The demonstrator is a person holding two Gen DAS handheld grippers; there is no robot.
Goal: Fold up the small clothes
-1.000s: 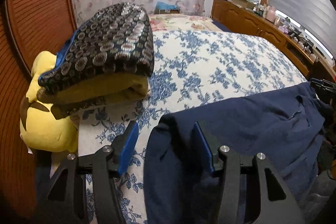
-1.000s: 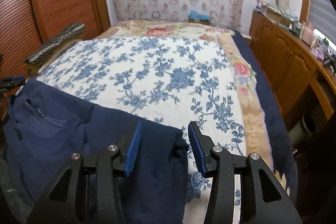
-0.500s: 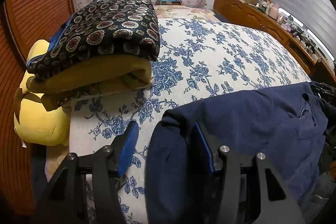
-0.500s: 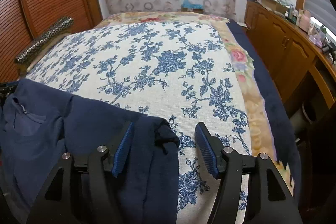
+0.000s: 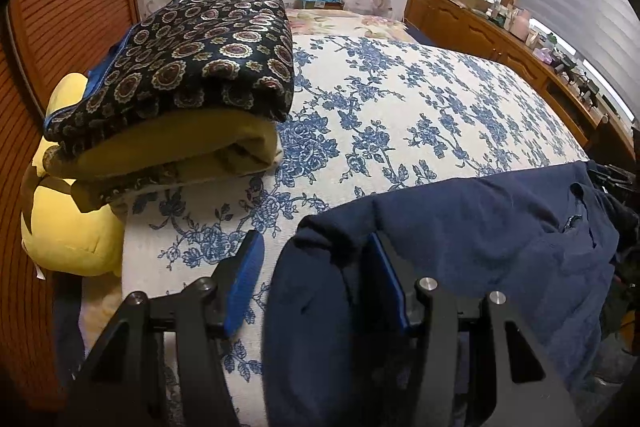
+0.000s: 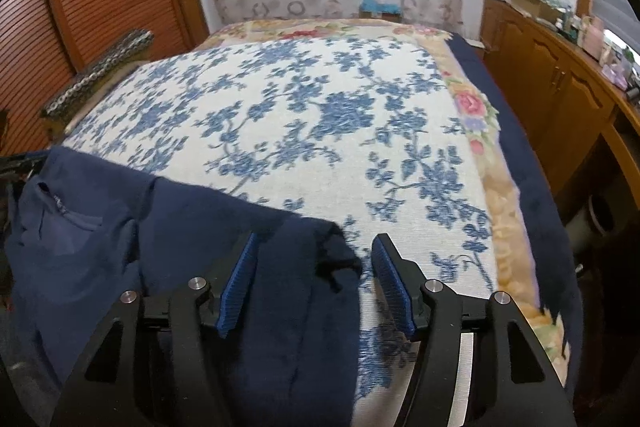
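Observation:
A navy garment lies spread across the near end of the bed, its far edge on the blue-flowered bedcover. My left gripper is open around the garment's left corner. The cloth rests against the right pad, and the left pad stands clear over the bedcover. In the right wrist view the same navy garment ends in a bunched right corner. That corner sits between the jaws of my right gripper, which are closing. The cloth is beside the left pad, and the right pad is apart from it.
A folded pile, dark medallion-patterned cloth over yellow cloth, sits on the bed's left side above a yellow plush. Slatted wooden doors line the left. A wooden cabinet with clutter runs along the right.
The right gripper's jaws stand wider around the garment's corner than a second ago. Both views have shifted slightly over the bed; the left gripper's jaws are unchanged.

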